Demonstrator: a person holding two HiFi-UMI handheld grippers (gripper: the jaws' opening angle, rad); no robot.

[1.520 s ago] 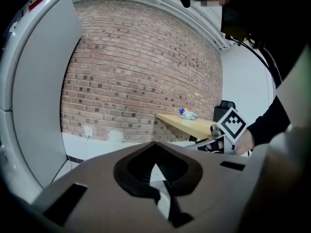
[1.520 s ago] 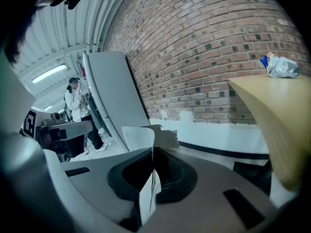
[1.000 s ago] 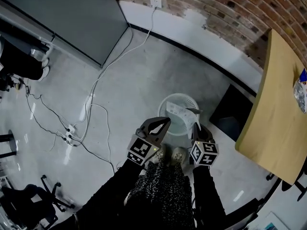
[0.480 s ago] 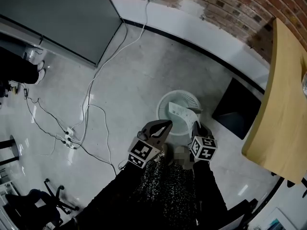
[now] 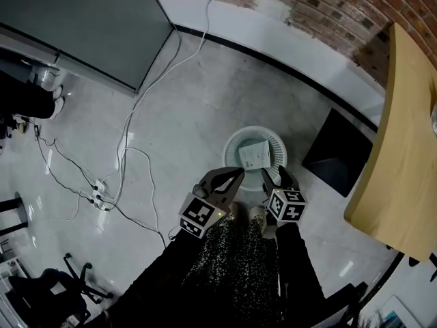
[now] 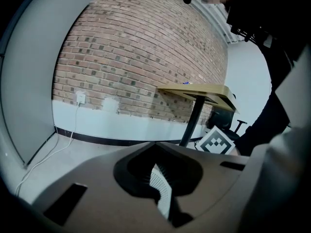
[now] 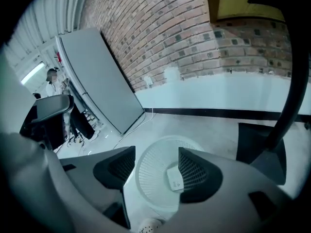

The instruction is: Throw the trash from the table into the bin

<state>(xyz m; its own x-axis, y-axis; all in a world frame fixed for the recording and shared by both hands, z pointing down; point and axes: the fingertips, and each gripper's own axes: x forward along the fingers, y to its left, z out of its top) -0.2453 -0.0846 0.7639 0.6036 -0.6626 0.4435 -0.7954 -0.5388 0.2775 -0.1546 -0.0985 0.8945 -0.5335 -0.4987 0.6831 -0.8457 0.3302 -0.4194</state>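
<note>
A white mesh bin (image 5: 235, 142) stands on the grey floor just ahead of my feet. A white piece of paper trash (image 5: 254, 156) lies inside it, also seen in the right gripper view as paper (image 7: 175, 178) on the bin's bottom (image 7: 150, 174). My right gripper (image 5: 275, 175) hangs over the bin's near rim. Its jaws have just been opening and stand open with nothing between them (image 7: 156, 159). My left gripper (image 5: 235, 175) is beside it at the bin's left, jaws together and empty (image 6: 160, 152). The wooden table (image 5: 399, 169) is at the right.
A black box (image 5: 338, 152) sits on the floor between the bin and the table. White cables and a power strip (image 5: 101, 186) run across the floor at the left. A grey cabinet (image 5: 89, 19) and a brick wall (image 5: 321, 12) stand behind.
The right jaws have opened and the paper they held over the bin now lies in it. Both grippers have sunk a little toward the bin.
</note>
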